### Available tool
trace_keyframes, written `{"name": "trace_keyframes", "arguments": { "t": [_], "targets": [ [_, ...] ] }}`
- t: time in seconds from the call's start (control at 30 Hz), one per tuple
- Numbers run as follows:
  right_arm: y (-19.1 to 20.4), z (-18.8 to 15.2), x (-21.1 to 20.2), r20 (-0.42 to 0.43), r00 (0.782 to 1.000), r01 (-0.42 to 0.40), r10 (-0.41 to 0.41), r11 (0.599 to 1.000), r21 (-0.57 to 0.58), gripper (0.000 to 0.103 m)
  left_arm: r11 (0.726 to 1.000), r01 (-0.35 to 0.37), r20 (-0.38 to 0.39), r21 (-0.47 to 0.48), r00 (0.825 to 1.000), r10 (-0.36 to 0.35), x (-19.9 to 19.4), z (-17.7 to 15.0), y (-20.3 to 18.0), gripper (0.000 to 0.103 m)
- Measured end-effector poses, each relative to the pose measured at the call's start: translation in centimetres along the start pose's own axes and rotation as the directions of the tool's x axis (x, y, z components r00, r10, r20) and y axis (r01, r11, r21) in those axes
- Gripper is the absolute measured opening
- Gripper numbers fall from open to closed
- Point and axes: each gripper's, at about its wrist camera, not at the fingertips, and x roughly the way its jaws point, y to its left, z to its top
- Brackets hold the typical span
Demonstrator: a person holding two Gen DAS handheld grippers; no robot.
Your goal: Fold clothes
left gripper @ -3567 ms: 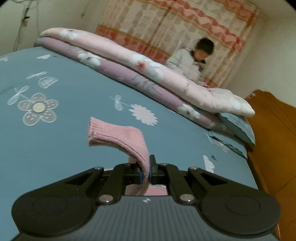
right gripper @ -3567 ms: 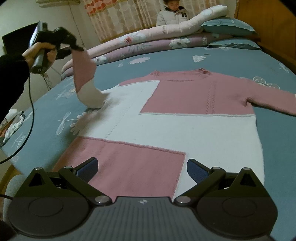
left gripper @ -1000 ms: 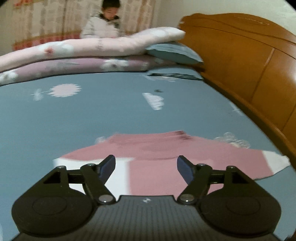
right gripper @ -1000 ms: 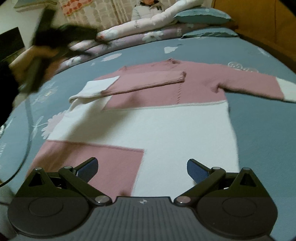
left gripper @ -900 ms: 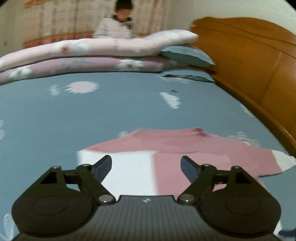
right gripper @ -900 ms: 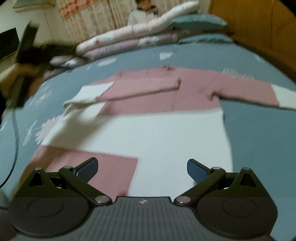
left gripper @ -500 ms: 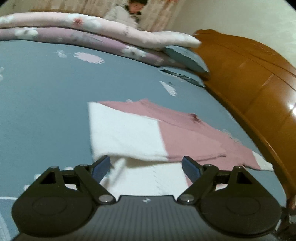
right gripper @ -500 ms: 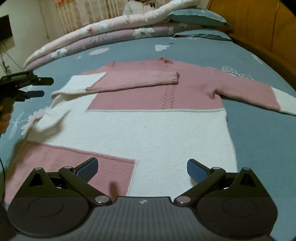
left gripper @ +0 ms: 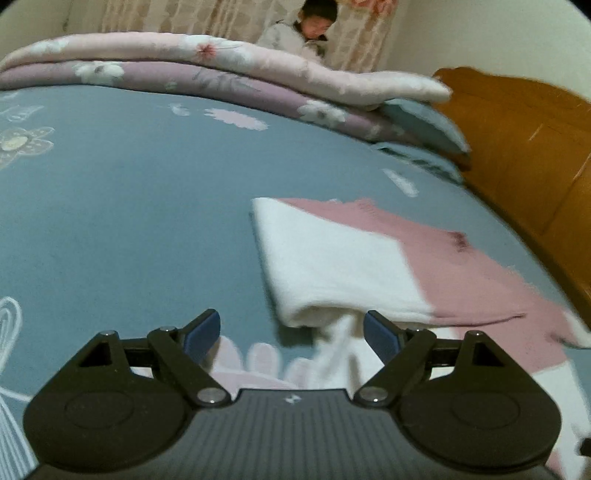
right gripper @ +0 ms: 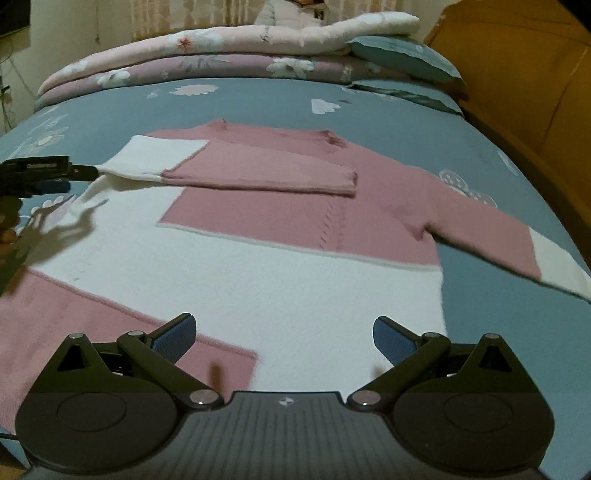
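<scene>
One sleeve already lies folded across the chest of the sweater (right gripper: 295, 236), which is spread flat on the bed (right gripper: 258, 96). Your left tongs (left gripper: 291, 330) have just been opening and stand spread, empty, by the folded sleeve's white cuff (left gripper: 332, 269). Your right tongs (right gripper: 284, 338) are spread too, empty, over the hem. I'd say the outstretched sleeve (right gripper: 517, 243) is next; grip its cuff.

The sweater's (right gripper: 295, 280) hem is running behind the right gripper's body; the seated person's (right gripper: 291, 11) head is being cropped by the top edge.
</scene>
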Motion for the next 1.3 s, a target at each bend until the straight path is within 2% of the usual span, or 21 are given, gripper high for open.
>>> {"name": "trace_keyframes", "arguments": {
  "t": [0.07,0.13,0.23,0.4,0.57,0.7,0.8,0.93,1.0,1.07,1.13,1.2,1.3],
  "targets": [
    [0.6,0.4,0.1,0.010,1.000,-0.002,0.002,1.000,-0.012,0.103,0.998,-0.062,-0.003,0.009,0.998,0.062,0.6,0.1,0.4,0.085],
    [1.1,0.7,0.1,0.021,1.000,-0.010,0.011,1.000,-0.022,0.103,0.998,-0.057,-0.006,-0.021,0.998,0.057,0.9,0.5,1.1,0.085],
    [1.7,1.1,0.2,0.042,0.999,-0.027,0.029,0.999,-0.029,0.103,0.996,-0.089,0.024,-0.029,0.996,0.090,1.0,1.1,1.6,0.087],
    [1.5,2.6,1.1,0.050,0.995,-0.088,0.087,0.996,0.007,0.103,0.998,-0.058,-0.010,-0.029,0.998,0.058,1.3,1.4,1.9,0.085],
    [1.2,4.9,2.5,0.033,0.987,-0.159,0.157,0.986,0.049,0.103,0.998,-0.032,-0.051,0.050,0.998,0.035,2.0,0.9,1.0,0.087],
    [1.4,6.6,2.6,0.059,0.983,-0.175,0.171,0.983,0.053,0.103,0.988,-0.111,-0.011,0.110,0.994,0.113,2.1,1.1,1.1,0.089],
    [1.3,7.3,2.2,0.080,0.983,-0.172,0.167,0.984,0.050,0.103,0.994,-0.090,-0.016,0.066,0.996,0.092,2.3,1.2,2.3,0.094],
    [0.6,7.2,1.9,0.080,0.981,-0.186,0.179,0.979,0.082,0.103,0.993,-0.087,-0.007,0.076,0.996,0.088,2.0,1.1,1.8,0.094],
    [0.1,7.1,2.0,0.078,0.977,-0.209,0.201,0.971,0.113,0.103,0.999,-0.038,0.003,0.022,0.999,0.038,1.3,1.4,2.0,0.092],
    [-0.4,7.1,2.1,0.080,0.973,-0.226,0.217,0.963,0.144,0.103,1.000,0.008,0.015,0.009,1.000,-0.008,0.9,1.8,2.1,0.093],
    [-0.6,7.2,2.4,0.082,0.971,-0.236,0.225,0.958,0.165,0.103,0.999,-0.005,0.011,0.037,1.000,0.004,1.3,1.7,2.0,0.093],
    [-0.4,7.4,2.7,0.081,0.972,-0.233,0.223,0.958,0.168,0.103,0.995,-0.084,-0.014,0.053,0.996,0.085,2.2,1.3,2.1,0.094],
    [-0.1,7.7,3.4,0.081,0.969,-0.242,0.231,0.957,0.162,0.103,0.990,-0.110,-0.003,0.091,0.994,0.111,2.5,1.0,2.1,0.097]
  ]
}}
